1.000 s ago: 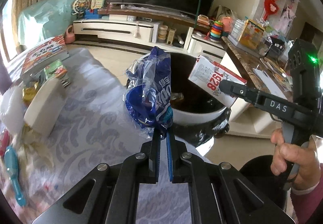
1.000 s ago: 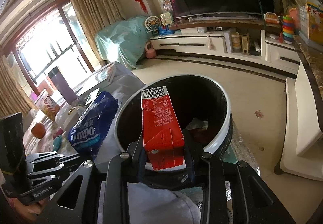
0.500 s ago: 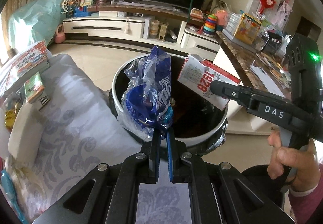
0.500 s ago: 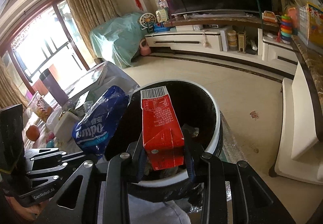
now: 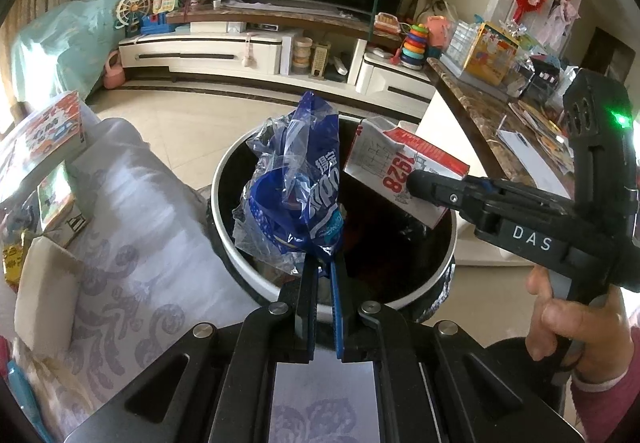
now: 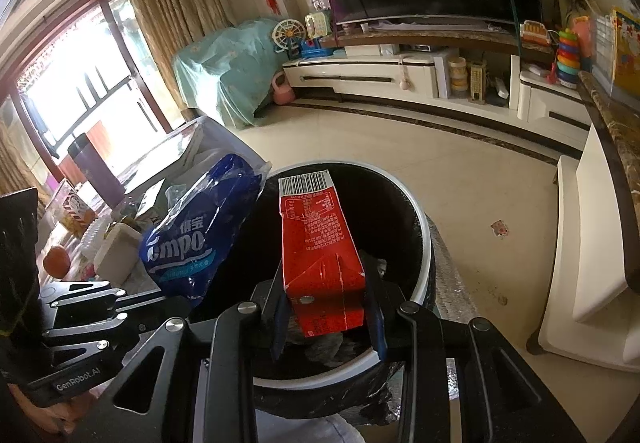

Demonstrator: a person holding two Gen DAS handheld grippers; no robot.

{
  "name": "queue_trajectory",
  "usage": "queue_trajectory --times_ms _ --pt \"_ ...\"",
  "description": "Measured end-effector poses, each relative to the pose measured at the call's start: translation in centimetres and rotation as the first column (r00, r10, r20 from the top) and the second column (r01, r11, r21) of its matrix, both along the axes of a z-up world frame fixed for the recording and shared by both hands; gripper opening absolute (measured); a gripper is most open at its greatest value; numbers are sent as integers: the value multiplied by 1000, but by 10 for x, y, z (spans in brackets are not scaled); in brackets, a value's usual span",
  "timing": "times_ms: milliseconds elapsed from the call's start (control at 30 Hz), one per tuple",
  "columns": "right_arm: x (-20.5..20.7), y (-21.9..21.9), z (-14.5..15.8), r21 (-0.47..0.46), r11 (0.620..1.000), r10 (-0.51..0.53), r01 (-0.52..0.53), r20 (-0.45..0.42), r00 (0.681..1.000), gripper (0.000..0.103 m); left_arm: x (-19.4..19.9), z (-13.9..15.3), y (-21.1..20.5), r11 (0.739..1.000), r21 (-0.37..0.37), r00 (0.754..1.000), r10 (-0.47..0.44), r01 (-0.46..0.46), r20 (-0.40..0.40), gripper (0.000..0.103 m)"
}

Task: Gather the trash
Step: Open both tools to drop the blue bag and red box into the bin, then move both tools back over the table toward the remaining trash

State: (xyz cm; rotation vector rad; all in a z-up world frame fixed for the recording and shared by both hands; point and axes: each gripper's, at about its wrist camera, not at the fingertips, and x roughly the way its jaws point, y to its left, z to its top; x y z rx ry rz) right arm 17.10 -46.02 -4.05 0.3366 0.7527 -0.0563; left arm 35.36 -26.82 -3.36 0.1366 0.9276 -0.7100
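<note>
My left gripper (image 5: 324, 263) is shut on a crumpled blue plastic tissue wrapper (image 5: 300, 187), which stands up over the left side of a round trash bin (image 5: 236, 239) with a white rim and black liner. My right gripper (image 6: 326, 283) is shut on a red and white carton (image 6: 316, 239), held tilted over the bin's (image 6: 420, 283) dark opening. In the left wrist view the carton (image 5: 396, 171) hangs above the bin's right side, with the right gripper (image 5: 420, 187) clamped on it. In the right wrist view the wrapper (image 6: 200, 235) shows at left, over the bin's left rim.
A table with a pale patterned cloth (image 5: 132, 275) lies left of the bin, holding a white box (image 5: 44, 295), books (image 5: 48, 135) and small items. A marble-topped counter (image 5: 480, 111) stands right of the bin. Tiled floor and a TV cabinet (image 5: 240, 51) lie beyond.
Both grippers have moved with their loads from beside the table to over the bin; the wrapper now hangs above the bin's opening instead of over the cloth. Both grips unchanged.
</note>
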Motion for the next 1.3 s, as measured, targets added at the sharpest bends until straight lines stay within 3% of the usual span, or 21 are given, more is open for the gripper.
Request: queue_trajectory --times_ms 233,300,367,433,467,533,633,833,1100,1300 --pt "5 -2 -1 1 1000 -4 4 -8 1000 32 7 -2 -3 1000 9 1000 6 -6 -24 6" --pt "5 -3 0 5 1000 -10 10 -6 1000 34 8 0 -3 1000 3 999 19 -19 -29 17" --pt "5 -6 2 17 1000 -17 17 2 1000 35 7 4 -2 1000 -4 1000 -2 1 -18 42" --pt "4 -7 3 12 999 -30 30 5 1000 43 1 7 -2 1000 -4 1000 9 -9 11 49" --pt "2 -6 3 13 999 -33 33 8 999 53 -2 8 0 1000 -2 1000 16 -16 24 50" --pt "-1 -6 4 23 999 -39 38 17 999 61 -12 8 5 1000 -10 999 25 -25 37 51" --pt "-7 -3 6 36 998 -48 47 30 998 67 -28 4 21 998 -34 997 57 -56 43 57" --pt "-18 13 9 50 998 -46 43 62 997 82 -65 -9 61 991 -60 992 119 -117 35 59" --pt "-29 57 13 81 996 16 -25 110 994 88 -104 -14 119 967 -70 969 245 -243 20 59" --pt "-31 91 9 106 991 72 -85 122 990 92 -135 -11 165 931 -108 935 353 -349 16 59"
